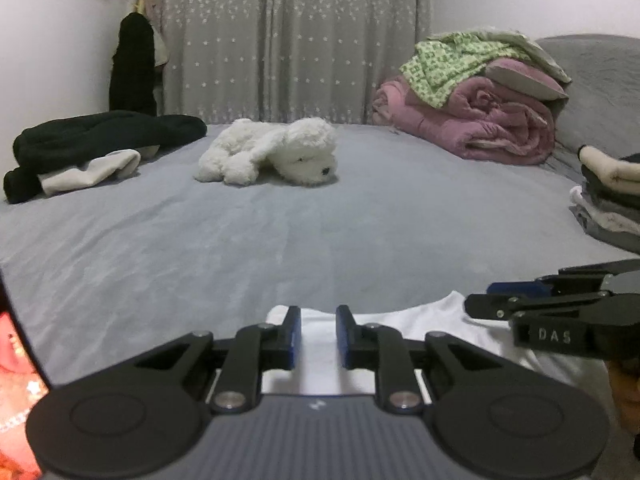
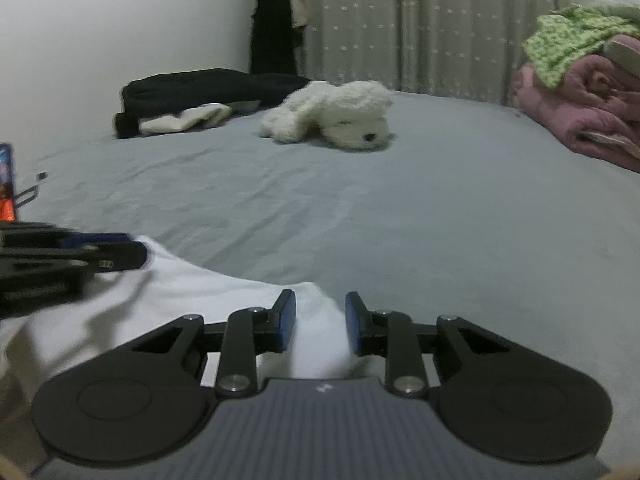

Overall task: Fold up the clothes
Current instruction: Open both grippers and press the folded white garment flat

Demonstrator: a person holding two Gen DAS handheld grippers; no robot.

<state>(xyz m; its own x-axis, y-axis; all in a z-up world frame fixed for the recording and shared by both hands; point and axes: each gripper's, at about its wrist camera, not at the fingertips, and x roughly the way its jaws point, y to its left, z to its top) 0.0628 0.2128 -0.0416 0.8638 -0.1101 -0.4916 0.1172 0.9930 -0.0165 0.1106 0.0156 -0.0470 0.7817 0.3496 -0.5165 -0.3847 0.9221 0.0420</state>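
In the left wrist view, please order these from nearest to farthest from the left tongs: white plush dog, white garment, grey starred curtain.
1. White cloth garment, between the left tongs.
2. White plush dog, lying mid-bed, slightly left.
3. Grey starred curtain, hanging behind the bed.

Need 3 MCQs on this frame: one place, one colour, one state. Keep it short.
1. Where does the plush dog lie?
A on the bed's grey sheet
B on the pink quilt
C on the floor

2. What colour is the garment between the pads?
A black
B white
C green

3. How do the left gripper fingers stand?
A fully shut
B as wide as they go
C narrow gap, cloth between

Key: A, it rests on the sheet beside the black clothes; B, plain white fabric; C, fabric shows in the gap.
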